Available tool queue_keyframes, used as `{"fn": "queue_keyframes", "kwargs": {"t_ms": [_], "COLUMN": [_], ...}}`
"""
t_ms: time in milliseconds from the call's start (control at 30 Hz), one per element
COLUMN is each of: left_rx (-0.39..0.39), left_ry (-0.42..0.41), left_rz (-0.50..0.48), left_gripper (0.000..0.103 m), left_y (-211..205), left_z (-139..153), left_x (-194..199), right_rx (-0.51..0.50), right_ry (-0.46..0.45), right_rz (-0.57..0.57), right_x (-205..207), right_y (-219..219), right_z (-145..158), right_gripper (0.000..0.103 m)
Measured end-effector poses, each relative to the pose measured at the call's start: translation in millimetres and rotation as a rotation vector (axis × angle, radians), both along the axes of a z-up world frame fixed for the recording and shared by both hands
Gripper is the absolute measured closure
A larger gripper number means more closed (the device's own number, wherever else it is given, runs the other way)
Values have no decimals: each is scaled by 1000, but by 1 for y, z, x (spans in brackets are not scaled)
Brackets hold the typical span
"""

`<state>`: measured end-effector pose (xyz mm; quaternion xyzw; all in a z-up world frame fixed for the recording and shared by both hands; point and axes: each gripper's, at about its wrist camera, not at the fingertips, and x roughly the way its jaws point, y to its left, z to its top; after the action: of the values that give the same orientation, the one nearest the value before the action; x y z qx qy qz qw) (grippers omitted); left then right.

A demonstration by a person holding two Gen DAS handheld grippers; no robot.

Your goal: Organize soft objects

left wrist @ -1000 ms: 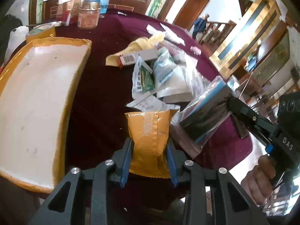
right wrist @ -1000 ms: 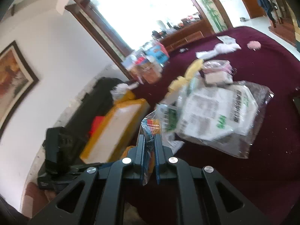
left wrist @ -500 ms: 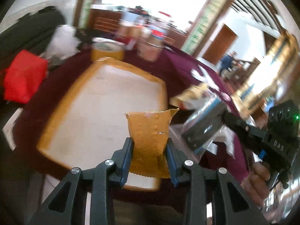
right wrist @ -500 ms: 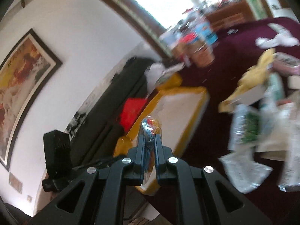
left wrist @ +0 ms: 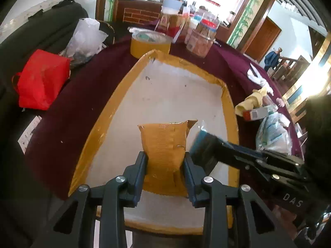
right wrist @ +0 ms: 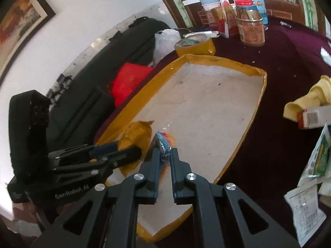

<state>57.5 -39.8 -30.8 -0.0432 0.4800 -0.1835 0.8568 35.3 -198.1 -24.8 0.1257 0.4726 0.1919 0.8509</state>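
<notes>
My left gripper is shut on a golden-orange foil packet, which stands upright between the pads. It hangs over the near end of a white tray with a yellow taped rim. My right gripper is shut on a thin clear plastic bag with a dark blue and red item inside, also over the tray's near end. In the right wrist view the left gripper and its packet sit just to the left. In the left wrist view the right gripper comes in from the right.
A tape roll and a jar stand behind the tray on the maroon tablecloth. To the right lie a yellow cloth and plastic packets. Off the table's left are a red bag and a white plastic bag.
Both grippers have swung left from the pile of packets to above the tray, each carrying its item. The grips look the same.
</notes>
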Motion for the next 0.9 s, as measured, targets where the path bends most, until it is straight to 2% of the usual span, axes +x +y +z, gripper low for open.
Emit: {"fn": "queue_keyframes", "kwargs": {"t_ms": [167,267,333,367,400,467,567,700,900], "left_rx": [49,60,74,76,85,84,77,44,80], "left_ry": [30,46,42,39,37,34,14,-21,-131], "left_rz": [17,16,14,15,20,38,59,70,74], "left_gripper": [66,65,60,49,44,39,36,31,19], "left_y": [-3,-2,-3,-3,-2,1,5,3,-22], "left_z": [-12,-15,-14,-14,-14,-14,-7,5,27], "left_x": [8,11,10,9,8,5,-1,-14,-41], "right_rx": [-190,-246,-261,-259,-249,-208,-138,-93,-12], "right_ry": [-52,-57,-72,-81,-89,-102,-124,-185,-208], "right_rz": [-17,-26,-39,-51,-61,-84,-81,-83,-123], "right_x": [4,7,7,5,2,-6,-23,-53,-90], "right_y": [17,22,21,18,15,4,-10,-26,-55], "right_z": [-10,-16,-19,-18,-17,-13,-3,13,22], "right_gripper": [91,90,87,77,66,54,50,46,46]}}
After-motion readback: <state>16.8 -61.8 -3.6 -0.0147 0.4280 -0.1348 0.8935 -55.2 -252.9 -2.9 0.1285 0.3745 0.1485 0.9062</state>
